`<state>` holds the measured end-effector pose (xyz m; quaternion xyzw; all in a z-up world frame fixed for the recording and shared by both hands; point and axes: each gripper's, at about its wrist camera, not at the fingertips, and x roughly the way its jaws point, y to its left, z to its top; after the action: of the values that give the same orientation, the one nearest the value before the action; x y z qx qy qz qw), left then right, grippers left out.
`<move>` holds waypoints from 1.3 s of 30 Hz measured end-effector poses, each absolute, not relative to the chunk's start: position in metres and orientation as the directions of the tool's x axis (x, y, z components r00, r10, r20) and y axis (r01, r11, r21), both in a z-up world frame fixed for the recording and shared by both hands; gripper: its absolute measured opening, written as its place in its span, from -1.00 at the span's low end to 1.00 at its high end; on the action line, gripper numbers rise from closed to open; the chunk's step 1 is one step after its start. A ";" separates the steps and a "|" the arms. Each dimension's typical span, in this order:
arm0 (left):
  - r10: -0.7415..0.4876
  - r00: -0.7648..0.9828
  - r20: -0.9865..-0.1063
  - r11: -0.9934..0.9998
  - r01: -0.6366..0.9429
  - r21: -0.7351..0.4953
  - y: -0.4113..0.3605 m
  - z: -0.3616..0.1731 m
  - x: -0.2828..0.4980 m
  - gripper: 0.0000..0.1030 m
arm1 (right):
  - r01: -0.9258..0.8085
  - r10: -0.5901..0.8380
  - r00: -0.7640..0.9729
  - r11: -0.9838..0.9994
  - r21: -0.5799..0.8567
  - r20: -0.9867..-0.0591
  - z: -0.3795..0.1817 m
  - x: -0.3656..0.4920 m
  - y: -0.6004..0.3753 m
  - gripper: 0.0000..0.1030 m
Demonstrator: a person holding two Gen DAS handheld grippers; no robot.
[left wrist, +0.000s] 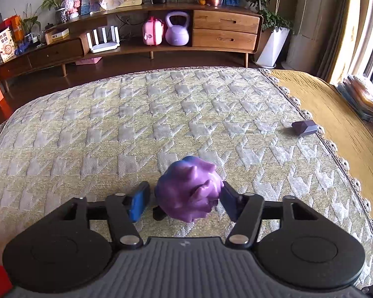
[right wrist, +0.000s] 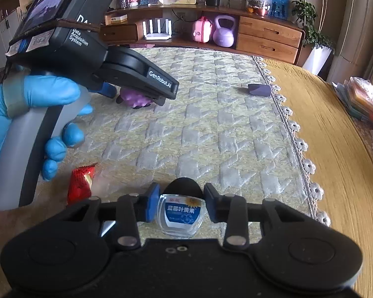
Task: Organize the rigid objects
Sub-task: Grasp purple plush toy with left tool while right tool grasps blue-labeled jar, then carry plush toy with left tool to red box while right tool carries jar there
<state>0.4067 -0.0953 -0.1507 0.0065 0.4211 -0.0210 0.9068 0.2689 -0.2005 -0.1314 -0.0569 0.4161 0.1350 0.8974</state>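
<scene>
- The purple toy (left wrist: 189, 190) is a glossy, lumpy ball of plastic with stubby pointed nubs, violet over most of its body and shading to blue at the top; it sits on the patterned yellow-grey cloth (left wrist: 112, 129) with a small dark part showing beneath it
- The left gripper (left wrist: 184, 198) has the toy between its blue pads: the right pad touches the toy's side, while a thin gap shows at the left pad, so the grip is not closed on it
- The small clear bottle (right wrist: 180, 217) has a blue-and-white label with a yellow flower and a black cap pointing away from the camera
- The right gripper (right wrist: 180, 204) has the bottle between its pads, both pads against its sides
- A hand in a blue glove (right wrist: 37, 114) holds the left gripper's handle, seen from the right wrist
- A red wrapped packet (right wrist: 81, 185) lies near the bottle, to its left
- A dark purple block (left wrist: 304, 127) rests near the cloth's lace edge, well apart from the toy
</scene>
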 end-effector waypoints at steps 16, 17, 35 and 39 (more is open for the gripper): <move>-0.016 0.647 -0.763 1.000 0.017 -0.006 -0.084 -0.128 0.384 0.00 | -0.255 0.207 0.625 0.965 0.054 -0.753 -0.117 0.257 -0.213 -0.26; -0.020 0.648 -0.762 1.000 0.020 -0.010 -0.083 -0.125 0.381 0.00 | -0.253 0.207 0.625 0.966 0.056 -0.753 -0.116 0.254 -0.214 -0.26; -0.089 0.645 -0.759 0.996 0.065 -0.061 -0.045 -0.059 0.282 0.00 | -0.271 0.214 0.653 0.962 0.040 -0.727 -0.068 0.193 -0.213 -0.26; -0.092 0.645 -0.758 0.996 0.063 -0.067 -0.029 -0.044 0.257 0.00 | -0.285 0.231 0.657 0.957 0.047 -0.718 -0.055 0.179 -0.207 -0.26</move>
<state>0.2566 -0.0287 -0.0437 -0.0170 0.4189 -0.0428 0.9069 0.1788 -0.2066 -0.0549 -0.0347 0.3892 0.1419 0.9095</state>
